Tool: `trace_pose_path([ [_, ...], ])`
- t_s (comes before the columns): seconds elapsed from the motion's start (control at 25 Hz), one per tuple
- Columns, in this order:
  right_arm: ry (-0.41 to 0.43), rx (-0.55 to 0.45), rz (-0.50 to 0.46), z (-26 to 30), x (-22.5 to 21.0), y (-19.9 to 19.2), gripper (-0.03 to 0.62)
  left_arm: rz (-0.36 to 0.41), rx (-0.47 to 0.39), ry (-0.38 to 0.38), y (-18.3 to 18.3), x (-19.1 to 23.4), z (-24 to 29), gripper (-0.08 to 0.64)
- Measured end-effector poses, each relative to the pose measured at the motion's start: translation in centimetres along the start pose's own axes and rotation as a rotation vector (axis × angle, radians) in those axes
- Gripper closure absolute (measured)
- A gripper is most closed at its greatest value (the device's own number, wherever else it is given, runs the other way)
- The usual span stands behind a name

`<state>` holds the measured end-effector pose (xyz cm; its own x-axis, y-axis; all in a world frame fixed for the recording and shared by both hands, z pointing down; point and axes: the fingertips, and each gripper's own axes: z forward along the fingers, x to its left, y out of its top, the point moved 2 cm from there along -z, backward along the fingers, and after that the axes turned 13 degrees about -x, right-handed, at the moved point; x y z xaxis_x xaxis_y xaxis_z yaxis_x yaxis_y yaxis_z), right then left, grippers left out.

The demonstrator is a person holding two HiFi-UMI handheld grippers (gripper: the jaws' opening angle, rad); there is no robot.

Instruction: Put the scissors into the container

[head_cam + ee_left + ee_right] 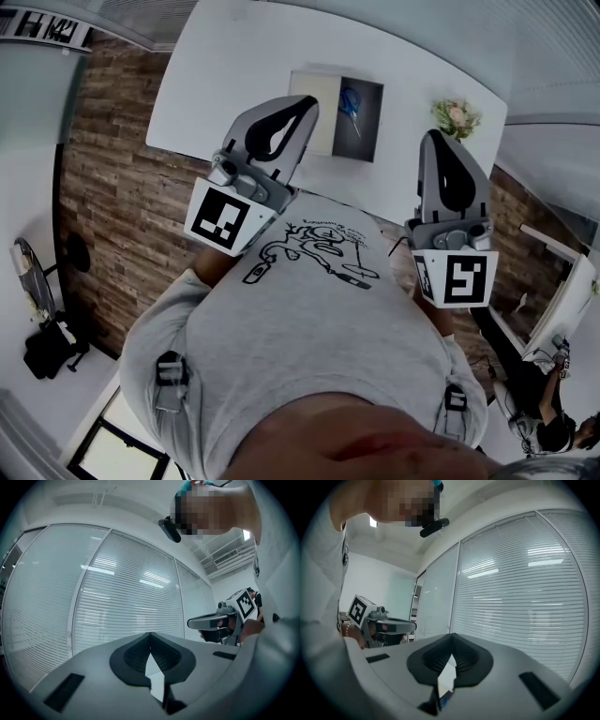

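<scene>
Blue-handled scissors (351, 105) lie inside the dark right half of a square container (370, 127) on the white table (234, 66). Both grippers are held level at chest height, away from the table. The left gripper (305, 105) is shut with nothing in it; in its own view the left gripper (150, 635) has its jaws meeting at the tips before window blinds. The right gripper (439, 141) is also shut and empty, as the right gripper (451, 636) shows in its own view. Each gripper view shows the other gripper off to one side.
A small pot of flowers (457, 117) stands on the table to the right of the container. Wood flooring surrounds the table. A black bag (52, 349) lies on the floor at left. Another person (553, 412) is at the lower right.
</scene>
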<state>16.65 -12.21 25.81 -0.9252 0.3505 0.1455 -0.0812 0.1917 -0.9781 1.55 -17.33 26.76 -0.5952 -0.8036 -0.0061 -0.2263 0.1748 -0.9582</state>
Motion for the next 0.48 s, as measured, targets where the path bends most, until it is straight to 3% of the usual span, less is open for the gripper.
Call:
trace_pose_path([
  [0.48,-0.010,0.000,0.003,-0.31,0.15,0.39,0.586,-0.004,-0.021,-0.005,0.88,0.07,-0.06,0.540],
])
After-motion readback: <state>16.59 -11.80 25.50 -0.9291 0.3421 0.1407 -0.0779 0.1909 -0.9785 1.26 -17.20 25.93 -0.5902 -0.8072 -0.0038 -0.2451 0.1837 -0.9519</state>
